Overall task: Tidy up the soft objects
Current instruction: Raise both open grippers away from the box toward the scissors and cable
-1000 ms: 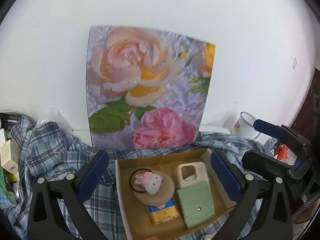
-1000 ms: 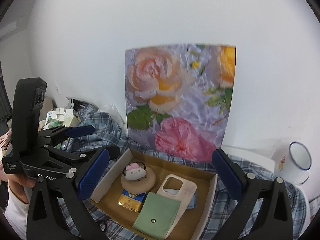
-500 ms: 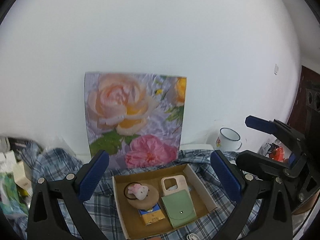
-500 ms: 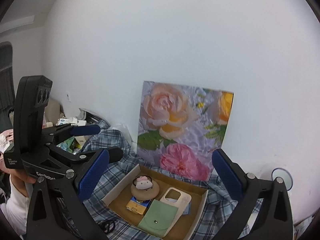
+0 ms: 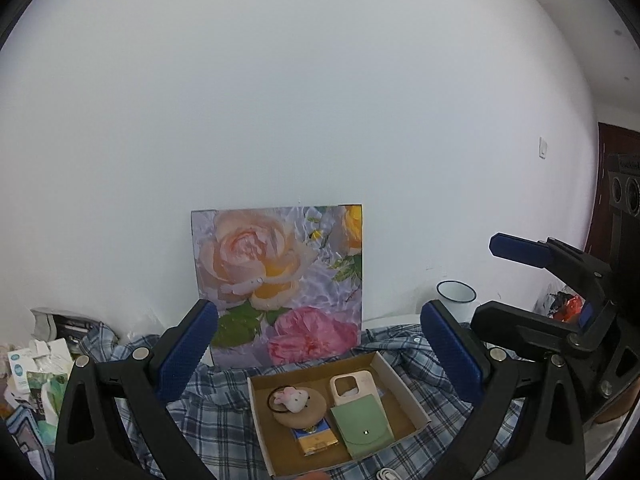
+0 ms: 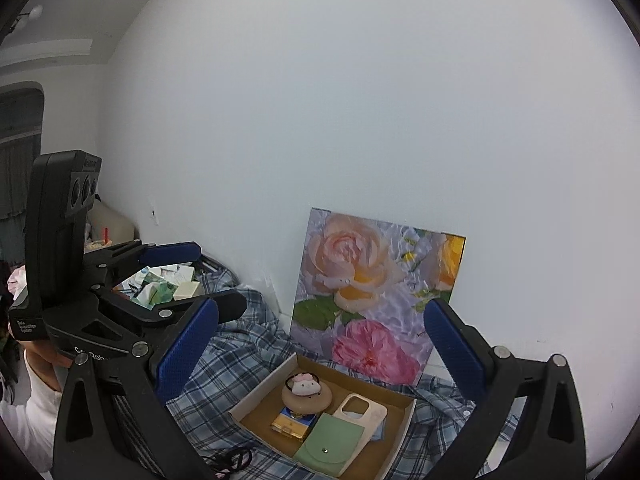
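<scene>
Left wrist view, we held both grippers, left gripper (image 5: 320,352) and right gripper (image 6: 322,350), spread wide and empty, cardboard box (image 5: 404,380) of soft things low in the frame's centre.

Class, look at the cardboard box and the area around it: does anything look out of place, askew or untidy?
Inside the cardboard box the items overlap: the green pouch lies partly over the phone case. The plaid shirt under the box is rumpled, not folded. Nothing looks spilled or damaged.

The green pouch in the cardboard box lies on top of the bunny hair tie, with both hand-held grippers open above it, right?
Not quite. The green pouch lies beside the bunny hair tie, partly on the phone case, as the left wrist view shows. It is in the cardboard box, with both grippers open.
</scene>
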A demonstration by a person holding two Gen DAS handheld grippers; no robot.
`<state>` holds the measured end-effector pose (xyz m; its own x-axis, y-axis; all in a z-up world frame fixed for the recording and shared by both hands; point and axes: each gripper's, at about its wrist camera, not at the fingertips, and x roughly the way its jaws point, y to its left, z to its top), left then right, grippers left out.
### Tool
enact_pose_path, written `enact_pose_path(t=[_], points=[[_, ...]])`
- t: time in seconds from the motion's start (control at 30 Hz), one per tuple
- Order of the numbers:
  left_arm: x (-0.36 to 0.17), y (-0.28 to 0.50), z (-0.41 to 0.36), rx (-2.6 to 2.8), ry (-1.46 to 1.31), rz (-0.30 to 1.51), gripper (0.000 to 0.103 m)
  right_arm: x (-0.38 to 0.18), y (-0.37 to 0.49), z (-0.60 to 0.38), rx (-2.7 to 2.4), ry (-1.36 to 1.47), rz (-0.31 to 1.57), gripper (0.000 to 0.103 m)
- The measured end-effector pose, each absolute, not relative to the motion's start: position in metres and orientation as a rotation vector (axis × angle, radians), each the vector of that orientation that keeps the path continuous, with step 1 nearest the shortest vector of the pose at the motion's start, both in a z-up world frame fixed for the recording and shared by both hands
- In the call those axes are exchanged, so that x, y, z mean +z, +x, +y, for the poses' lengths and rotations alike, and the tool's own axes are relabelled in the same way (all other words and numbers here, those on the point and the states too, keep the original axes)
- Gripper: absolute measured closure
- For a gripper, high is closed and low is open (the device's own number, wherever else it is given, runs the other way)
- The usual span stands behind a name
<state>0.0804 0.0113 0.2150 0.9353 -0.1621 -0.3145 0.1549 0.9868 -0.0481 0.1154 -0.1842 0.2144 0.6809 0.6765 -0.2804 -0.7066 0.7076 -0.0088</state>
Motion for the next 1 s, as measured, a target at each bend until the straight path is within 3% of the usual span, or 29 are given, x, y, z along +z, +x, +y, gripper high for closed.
enact_pose_path(t=[0.4,1.0], points=[[0.222,0.069,0.007,-0.233,-0.058,0.323,0.000,0.226,0.098,-0.200,0.793,-0.072,0.220,0.000],[0.109,0.045,-0.002,-0.155,0.042,0.547,0.000,0.119,0.080,-0.186,0.806,-0.151,0.385,0.000]])
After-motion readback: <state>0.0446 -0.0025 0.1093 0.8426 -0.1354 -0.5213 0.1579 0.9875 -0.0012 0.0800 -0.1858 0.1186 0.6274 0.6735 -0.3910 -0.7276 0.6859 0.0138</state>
